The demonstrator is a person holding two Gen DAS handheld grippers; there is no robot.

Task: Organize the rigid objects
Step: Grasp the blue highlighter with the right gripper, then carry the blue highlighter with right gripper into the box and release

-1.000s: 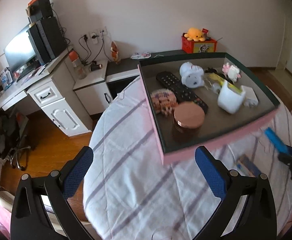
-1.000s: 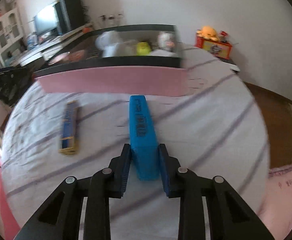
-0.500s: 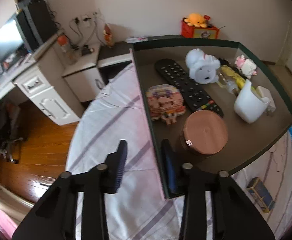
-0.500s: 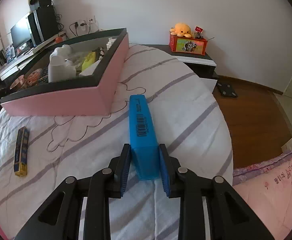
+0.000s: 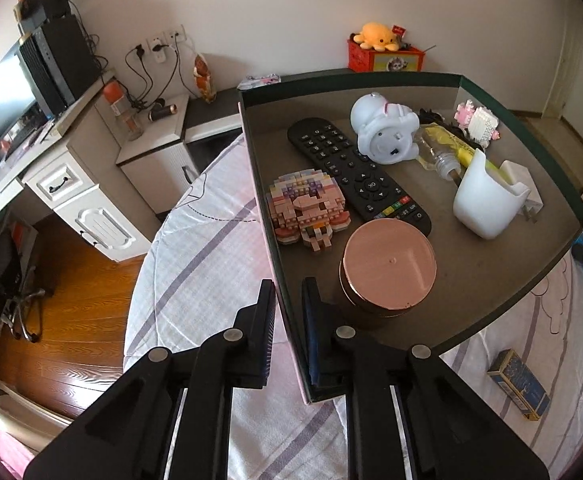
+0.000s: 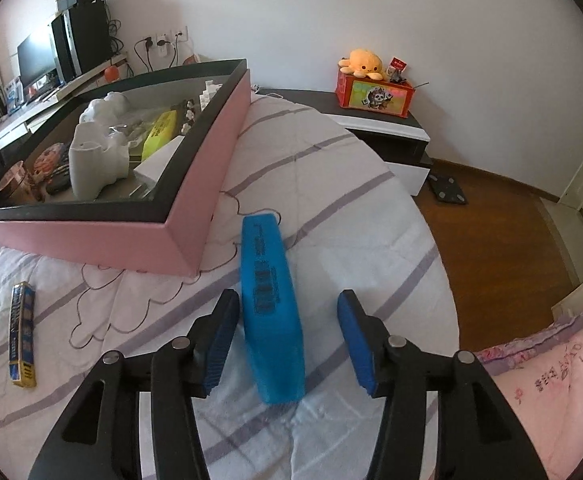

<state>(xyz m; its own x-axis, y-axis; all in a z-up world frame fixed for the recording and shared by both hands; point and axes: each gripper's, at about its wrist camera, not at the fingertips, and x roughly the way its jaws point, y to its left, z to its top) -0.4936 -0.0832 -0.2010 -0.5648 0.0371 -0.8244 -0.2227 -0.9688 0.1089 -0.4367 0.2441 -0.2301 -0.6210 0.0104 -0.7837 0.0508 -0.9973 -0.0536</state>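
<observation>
A shallow pink box (image 5: pixel 531 292) with a dark inside lies on the striped cloth. It holds a black remote (image 5: pixel 355 176), a brick figure (image 5: pixel 307 208), a copper round tin (image 5: pixel 389 264), a white cup (image 5: pixel 483 200) and a white toy (image 5: pixel 387 132). My left gripper (image 5: pixel 289 316) is shut on the box's near left wall, one finger inside and one outside. The flat blue box (image 6: pixel 269 300) lies on the cloth between the jaws of my right gripper (image 6: pixel 287 332), which are opening. Its right pad stands clear of the box.
A small blue and yellow carton (image 6: pixel 21 340) lies on the cloth left of the right gripper, also the carton (image 5: pixel 519 384). The pink box (image 6: pixel 111 236) sits just behind and left of the blue box. A desk with a monitor (image 5: pixel 3 100) stands left; wooden floor surrounds the cloth.
My left gripper moved in and closed on the pink box's wall. My right gripper's jaws came apart from the blue box, which now rests on the cloth.
</observation>
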